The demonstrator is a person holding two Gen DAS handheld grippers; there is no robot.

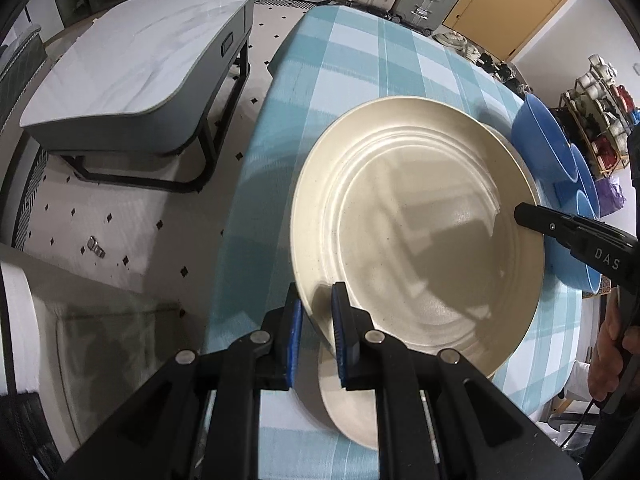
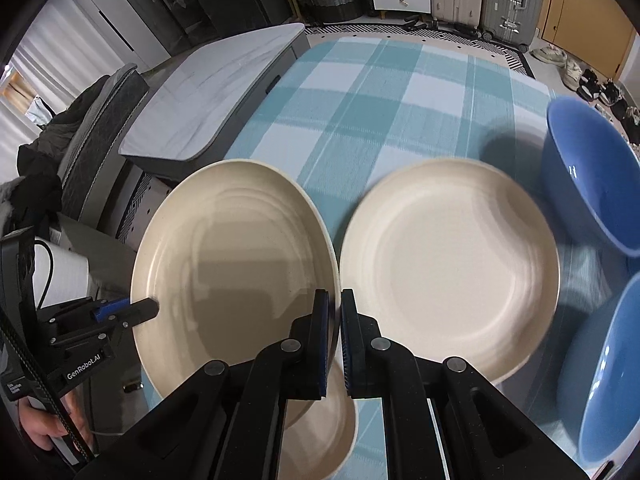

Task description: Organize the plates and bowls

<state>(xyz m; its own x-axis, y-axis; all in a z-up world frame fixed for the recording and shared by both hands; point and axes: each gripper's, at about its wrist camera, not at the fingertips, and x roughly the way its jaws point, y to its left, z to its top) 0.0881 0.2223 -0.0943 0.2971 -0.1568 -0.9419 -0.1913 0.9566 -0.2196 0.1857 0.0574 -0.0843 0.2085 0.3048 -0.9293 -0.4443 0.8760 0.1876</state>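
Holding one cream plate point(image 2: 236, 264) up off the bench point(image 2: 384, 92), both claws pinch its rim: left claw point(image 1: 316, 332) on the near-left edge, right claw point(image 2: 335, 340) on the opposite edge, likely to carry it level onto another plate. Second plate point(image 2: 448, 264) lies just beside; a third shows underneath. Two blue bowls point(image 2: 596, 184) sit right. Checked cloth, coffee table point(image 2: 216, 92), suitcases behind.

Right wrist view: the lower plate point(image 2: 320, 432) lies mostly hidden under the lifted plate point(image 2: 232, 264) and the right tongs point(image 2: 335, 344). The near blue bowl point(image 2: 608, 380) is cut off by the edge and smeared with blur. Left wrist view: the blue bowls point(image 1: 540, 136) sit half hidden behind the plate's rim, and the shelf clutter point(image 1: 600, 120) is too small to tell.
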